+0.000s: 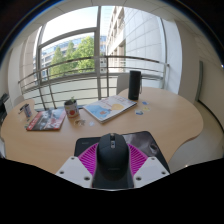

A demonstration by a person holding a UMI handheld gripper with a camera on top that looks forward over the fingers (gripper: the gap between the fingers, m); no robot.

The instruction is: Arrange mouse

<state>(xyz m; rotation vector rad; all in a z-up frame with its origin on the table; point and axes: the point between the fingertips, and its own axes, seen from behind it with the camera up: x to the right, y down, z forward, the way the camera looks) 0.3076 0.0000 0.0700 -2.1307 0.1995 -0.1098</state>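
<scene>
Mouse, rear hidden, within gripper

White claw, ribbed magenta pads

The mouse covers the middle of the mouse pad and hides most of the fingers' pink pads, so contact is hard to judge. The near end of the mouse is cut off below. Print on the magazine and the paper is too small to read.
</scene>
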